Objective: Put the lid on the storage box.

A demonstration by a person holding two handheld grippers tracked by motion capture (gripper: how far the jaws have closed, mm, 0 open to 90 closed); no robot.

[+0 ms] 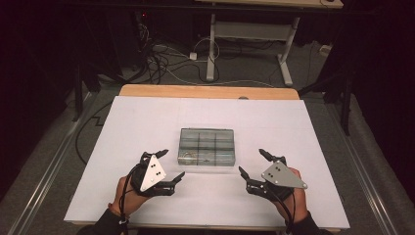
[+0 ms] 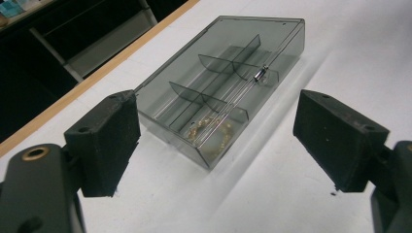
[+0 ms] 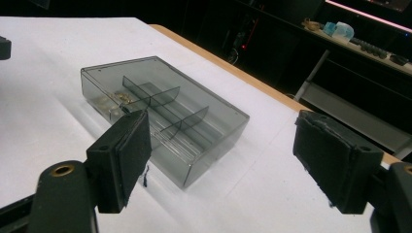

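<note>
Two grippers flank a box (image 1: 207,146) at the table's (image 1: 147,117) centre: left gripper (image 1: 169,166) at eight o'clock, right gripper (image 1: 252,164) at four, both jaws wide apart and empty. Smoky clear plastic with dividers, holding something golden (image 2: 211,132), it looks light, stiff, slippery; best gripped across its short end walls.

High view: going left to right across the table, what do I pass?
Left gripper with jaws apart → clear divided box → right gripper with jaws apart, all over the white table cover.
</note>
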